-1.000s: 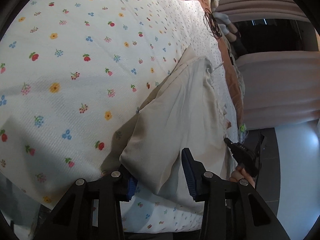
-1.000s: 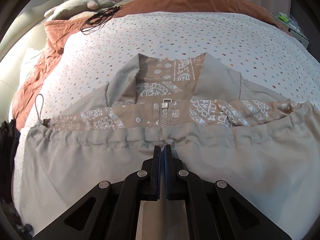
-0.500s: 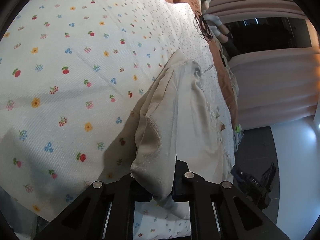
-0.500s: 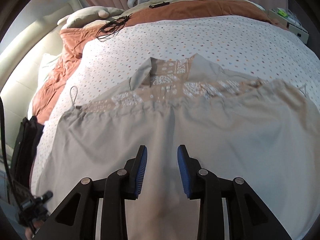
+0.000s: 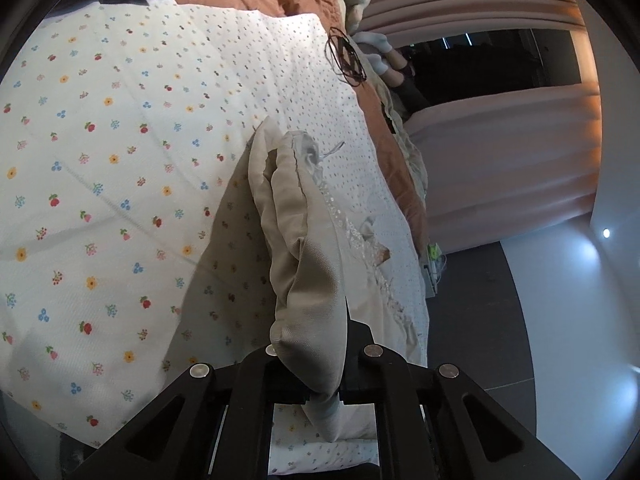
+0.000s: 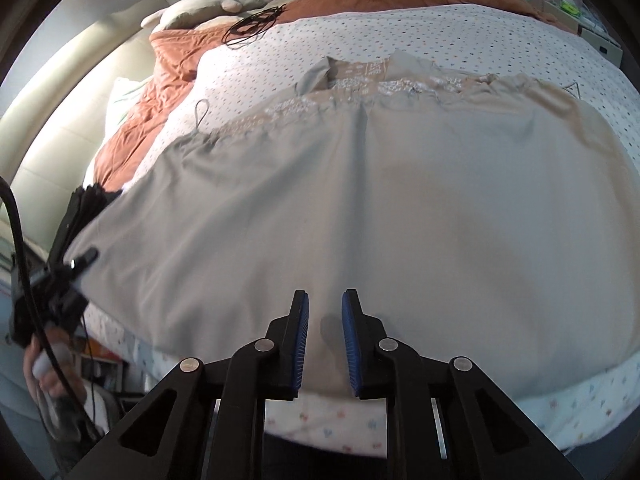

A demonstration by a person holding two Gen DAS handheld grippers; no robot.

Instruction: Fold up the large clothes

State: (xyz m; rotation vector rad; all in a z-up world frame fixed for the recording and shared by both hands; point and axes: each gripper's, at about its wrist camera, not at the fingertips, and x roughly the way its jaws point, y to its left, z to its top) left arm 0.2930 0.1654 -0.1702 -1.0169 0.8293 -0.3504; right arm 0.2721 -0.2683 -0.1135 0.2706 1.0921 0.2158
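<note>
Left side first: your left gripper (image 5: 320, 368) is clamped on the near edge of the beige garment (image 6: 360, 208), a pinched fold rising toward 12 o'clock in the left wrist view. The garment lies spread on the floral bedspread (image 5: 100, 200), collar end at 12 o'clock in the right wrist view. Your right gripper (image 6: 325, 340) hovers over the hem at 6 o'clock; its jaws have just been closing, nothing between them. Judged step: taking hold for a fold. Next: pinch the hem with the right, then lift both together.
</note>
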